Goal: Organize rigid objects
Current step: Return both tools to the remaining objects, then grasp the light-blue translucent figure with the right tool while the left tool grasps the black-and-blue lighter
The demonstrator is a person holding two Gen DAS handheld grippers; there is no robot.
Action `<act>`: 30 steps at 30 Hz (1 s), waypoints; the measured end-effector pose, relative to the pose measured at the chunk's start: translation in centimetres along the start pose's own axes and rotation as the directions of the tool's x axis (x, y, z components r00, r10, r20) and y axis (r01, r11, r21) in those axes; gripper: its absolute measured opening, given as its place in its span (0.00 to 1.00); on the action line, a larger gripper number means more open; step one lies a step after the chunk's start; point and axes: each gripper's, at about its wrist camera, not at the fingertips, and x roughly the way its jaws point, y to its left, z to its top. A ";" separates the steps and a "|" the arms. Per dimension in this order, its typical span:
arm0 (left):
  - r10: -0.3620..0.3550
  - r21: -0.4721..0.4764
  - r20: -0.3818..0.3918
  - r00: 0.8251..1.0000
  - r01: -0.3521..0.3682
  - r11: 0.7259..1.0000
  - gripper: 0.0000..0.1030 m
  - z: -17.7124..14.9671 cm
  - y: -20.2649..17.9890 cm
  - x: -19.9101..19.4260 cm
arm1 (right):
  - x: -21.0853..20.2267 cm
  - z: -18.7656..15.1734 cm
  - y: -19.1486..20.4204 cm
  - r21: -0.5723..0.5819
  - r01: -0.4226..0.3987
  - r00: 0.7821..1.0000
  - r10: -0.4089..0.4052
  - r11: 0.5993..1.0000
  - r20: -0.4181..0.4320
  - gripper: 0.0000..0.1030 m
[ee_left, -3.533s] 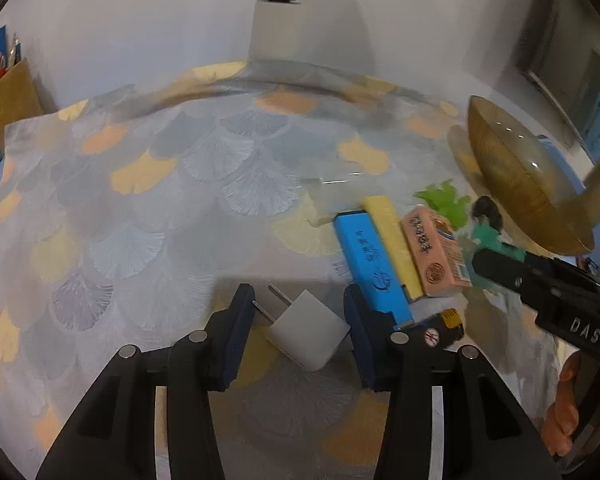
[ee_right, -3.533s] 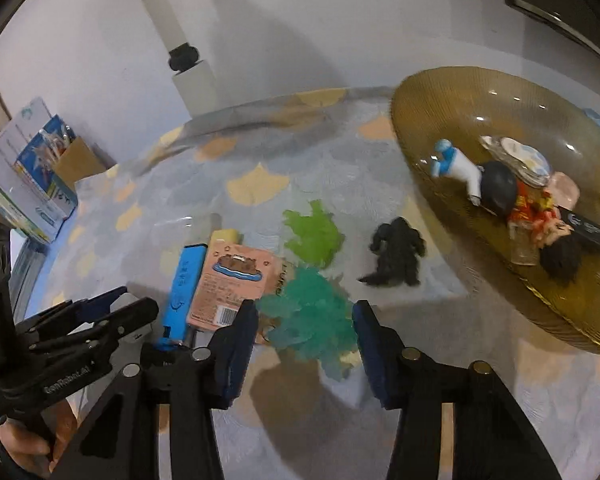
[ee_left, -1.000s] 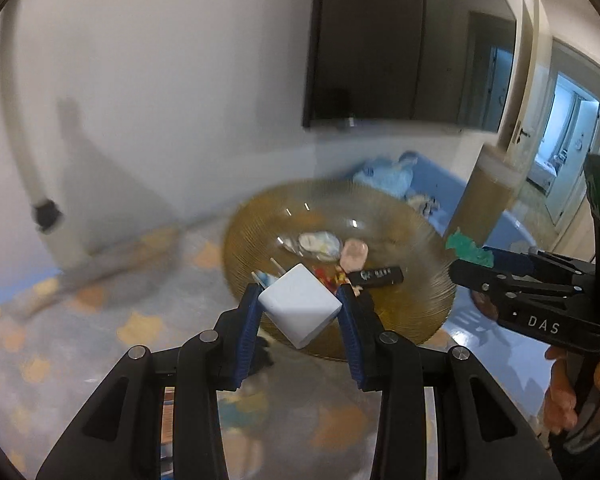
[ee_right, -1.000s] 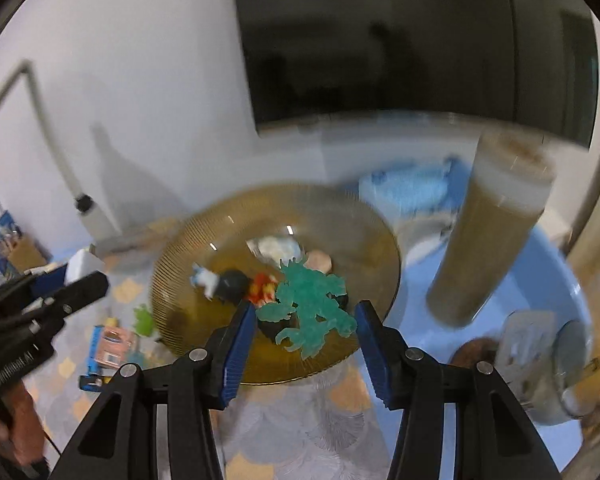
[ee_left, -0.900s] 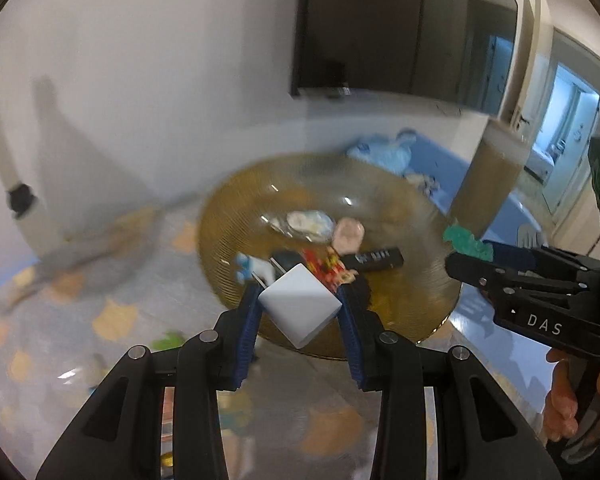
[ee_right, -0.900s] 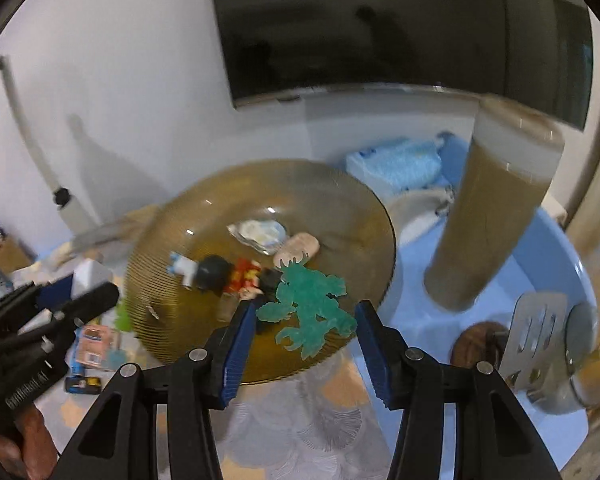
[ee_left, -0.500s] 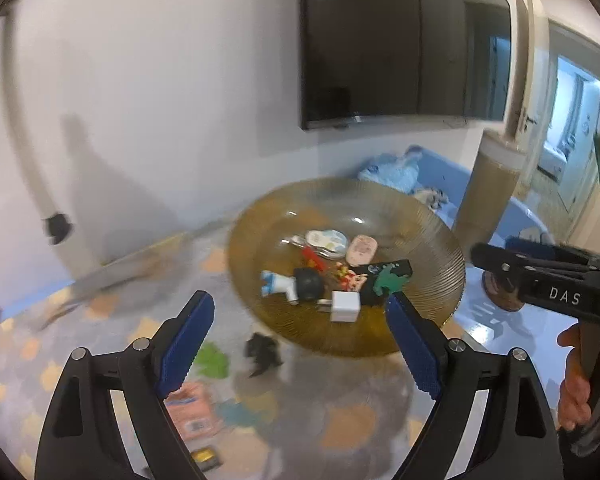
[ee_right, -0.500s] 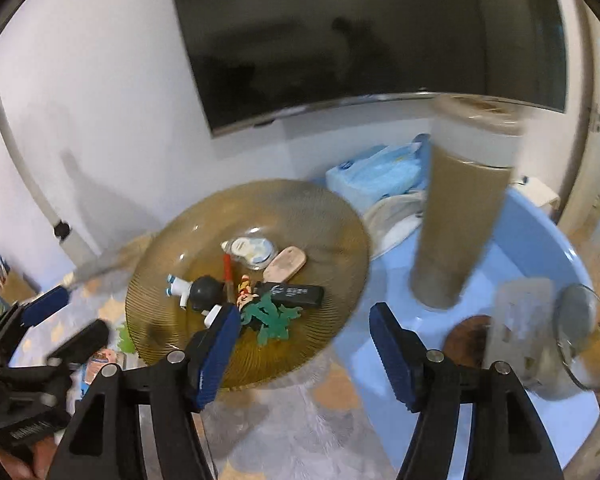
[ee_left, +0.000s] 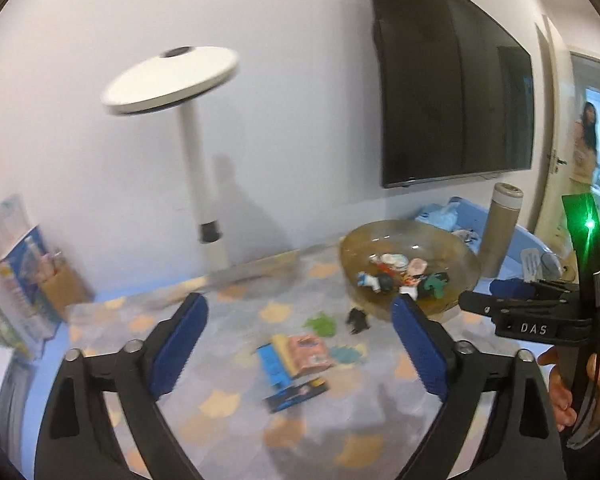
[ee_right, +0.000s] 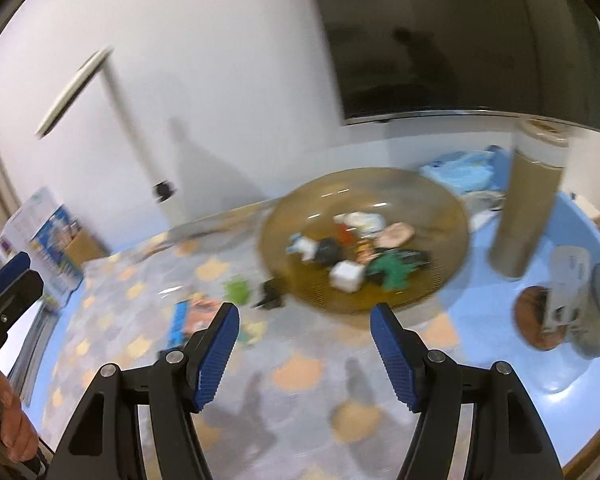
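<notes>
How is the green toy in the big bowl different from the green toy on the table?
The teal-green toy lies inside the amber bowl, among other small things; the light green toy lies on the tablecloth, outside the bowl. The bowl one is darker, bluish green; the table one is pale yellow-green. The bowl one looks larger here. Both are flat-looking, spiky-edged figures, and neither is held.
</notes>
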 end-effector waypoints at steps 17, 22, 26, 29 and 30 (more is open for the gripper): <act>0.109 -0.236 -0.278 0.954 -0.178 0.955 0.96 -15.1 6.9 6.9 | 10.3 -9.5 5.9 -0.151 -0.042 0.990 0.021 0.988 -0.140 0.75; 0.102 -0.196 -0.317 0.943 -0.170 0.966 0.96 -15.2 6.0 7.4 | 10.9 -9.7 5.9 -0.153 -0.040 0.987 0.016 0.987 -0.157 0.75; 0.044 -0.176 -0.363 0.931 -0.115 0.978 0.96 -15.0 5.6 8.0 | 10.6 -9.6 6.0 -0.165 -0.044 0.987 0.017 0.985 -0.161 0.75; -0.014 -0.120 -0.366 0.931 -0.032 0.992 0.96 -13.6 4.8 7.7 | 11.2 -9.6 6.1 -0.159 -0.074 0.954 0.023 0.984 -0.299 0.75; -0.011 -0.081 -0.360 0.933 -0.020 0.997 0.96 -13.1 4.5 7.6 | 11.4 -9.3 6.1 -0.148 -0.109 0.926 0.046 0.983 -0.375 0.75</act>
